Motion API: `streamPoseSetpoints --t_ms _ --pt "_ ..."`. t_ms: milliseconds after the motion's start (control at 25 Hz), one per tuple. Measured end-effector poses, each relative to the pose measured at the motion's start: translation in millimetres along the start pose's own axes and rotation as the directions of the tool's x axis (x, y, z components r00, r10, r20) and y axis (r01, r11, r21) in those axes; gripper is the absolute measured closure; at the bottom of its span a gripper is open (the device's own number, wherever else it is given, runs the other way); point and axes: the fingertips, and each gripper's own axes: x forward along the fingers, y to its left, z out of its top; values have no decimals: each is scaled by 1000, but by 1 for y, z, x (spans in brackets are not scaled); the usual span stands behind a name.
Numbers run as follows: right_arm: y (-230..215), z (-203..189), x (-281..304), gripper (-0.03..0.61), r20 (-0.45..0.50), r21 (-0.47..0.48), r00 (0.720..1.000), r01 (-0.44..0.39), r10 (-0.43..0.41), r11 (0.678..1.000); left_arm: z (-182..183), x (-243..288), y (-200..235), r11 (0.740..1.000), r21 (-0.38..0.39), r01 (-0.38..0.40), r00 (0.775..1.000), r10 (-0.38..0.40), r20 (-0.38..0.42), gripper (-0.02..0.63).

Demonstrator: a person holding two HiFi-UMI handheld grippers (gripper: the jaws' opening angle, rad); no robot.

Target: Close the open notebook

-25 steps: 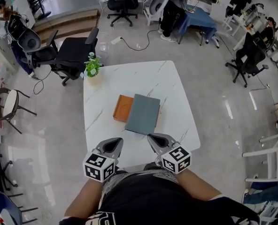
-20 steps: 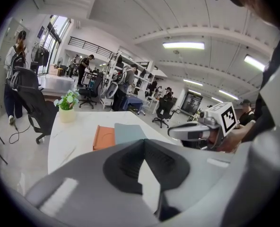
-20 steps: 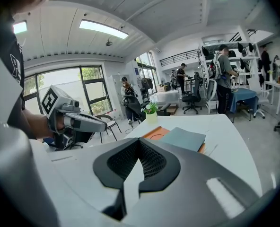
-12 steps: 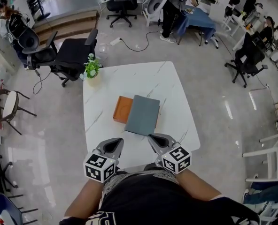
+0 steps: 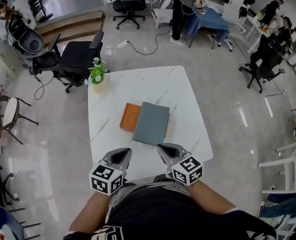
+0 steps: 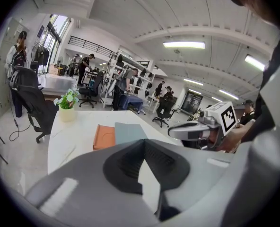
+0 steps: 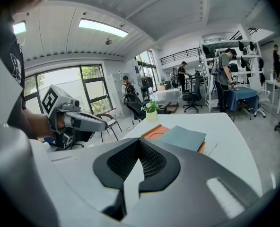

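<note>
notebook [image 5: 150, 122] mid-counter [image 5: 138, 86], bare top on all sides | left tool [image 5: 121, 154] — clenched, empty, over near edge | right tool [image 5: 165, 150] — clenched, empty, alongside

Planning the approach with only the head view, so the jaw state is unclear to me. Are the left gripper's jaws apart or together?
Observer: Together; the left gripper holds nothing.
Operator: And the right one?
Observer: The right gripper is shut as well, with nothing between its jaws.
Operator: Does the grey cover stand up at all?
Observer: No; seen side-on from the right gripper view, the grey cover lies flat on the orange part.
</note>
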Motion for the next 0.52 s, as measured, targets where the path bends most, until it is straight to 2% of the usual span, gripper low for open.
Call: streamPoseSetpoints --t_ms 520 --pt "-3 0 6 578 -18 -13 1000 -19 19 1000 1 6 3 1000 9 0 1000 0 -10 555"
